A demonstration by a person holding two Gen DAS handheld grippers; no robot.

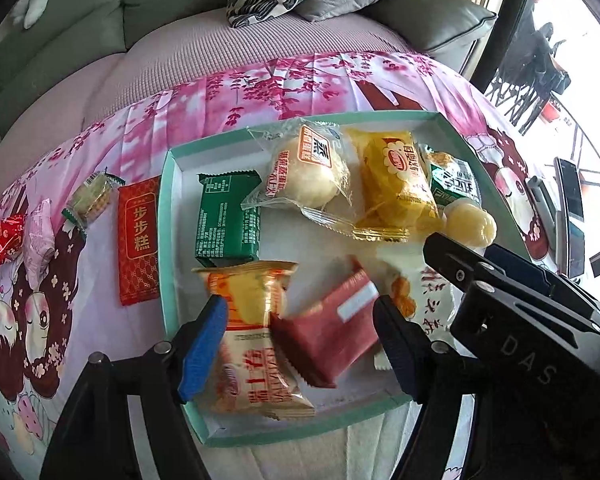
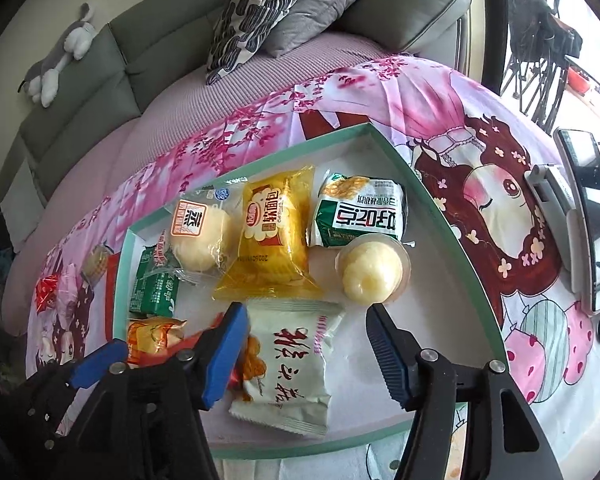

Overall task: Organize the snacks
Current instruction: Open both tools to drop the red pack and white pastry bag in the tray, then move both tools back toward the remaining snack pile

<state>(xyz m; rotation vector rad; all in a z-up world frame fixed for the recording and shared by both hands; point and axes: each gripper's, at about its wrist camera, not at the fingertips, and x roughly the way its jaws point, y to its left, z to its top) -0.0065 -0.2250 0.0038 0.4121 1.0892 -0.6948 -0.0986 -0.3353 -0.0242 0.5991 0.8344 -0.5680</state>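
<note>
A teal-rimmed white tray [image 1: 168, 184] [image 2: 452, 220] on the pink cloth holds several wrapped snacks: a green pack [image 1: 226, 220], a clear-wrapped bun [image 1: 308, 172], a yellow bread pack [image 1: 396, 184], a round pale pastry [image 2: 370, 276], a green-white pack [image 2: 360, 212]. My left gripper [image 1: 300, 320] is open above an orange-white pack [image 1: 252, 328] and a blurred dark red pack [image 1: 328, 332] between its fingers. My right gripper [image 2: 306, 328] is open over a white pack with red writing [image 2: 288, 368]. The right gripper also shows in the left wrist view [image 1: 500, 280].
Left of the tray lie a red flat pack [image 1: 138, 240], a small clear-wrapped biscuit [image 1: 88, 196], a pink candy [image 1: 40, 232] and a red candy [image 1: 6, 238]. A phone on a stand [image 2: 588, 216] stands at right. A sofa with cushions [image 2: 260, 12] is behind.
</note>
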